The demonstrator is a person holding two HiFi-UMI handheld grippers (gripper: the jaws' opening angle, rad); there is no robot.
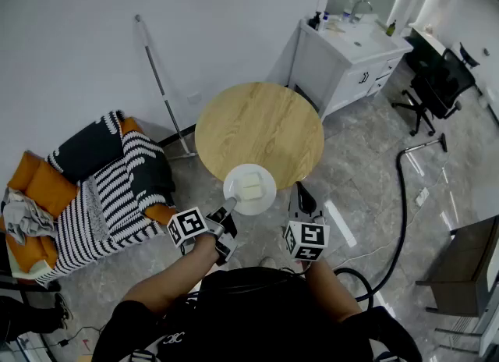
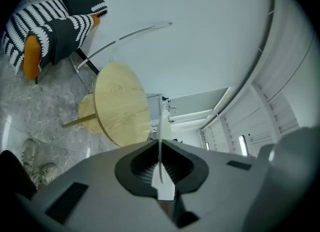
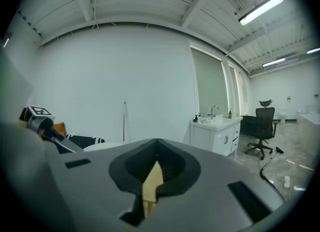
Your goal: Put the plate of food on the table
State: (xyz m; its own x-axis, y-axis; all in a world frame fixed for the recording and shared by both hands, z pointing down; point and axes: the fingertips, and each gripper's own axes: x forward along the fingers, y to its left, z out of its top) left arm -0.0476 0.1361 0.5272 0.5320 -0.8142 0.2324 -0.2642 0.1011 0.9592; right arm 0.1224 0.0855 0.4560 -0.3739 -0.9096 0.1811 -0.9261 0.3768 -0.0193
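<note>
A white plate (image 1: 249,189) bearing a pale block of food (image 1: 250,185) overlaps the near edge of the round wooden table (image 1: 261,118); whether it rests on the wood I cannot tell. My left gripper (image 1: 228,208) is shut on the plate's near-left rim. In the left gripper view, which is rolled sideways, the plate (image 2: 162,126) shows edge-on as a thin white line clamped between the jaws of the left gripper (image 2: 160,158), with the table (image 2: 122,103) beyond. My right gripper (image 1: 300,194) hovers just right of the plate, jaws together on nothing. The right gripper view shows the right gripper (image 3: 152,173) level.
An armchair with orange cushions and a striped throw (image 1: 101,181) stands at the left. A thin pole (image 1: 160,79) leans on the wall behind the table. A white sink cabinet (image 1: 351,52), an office chair (image 1: 437,87) and a black hose (image 1: 401,196) lie to the right.
</note>
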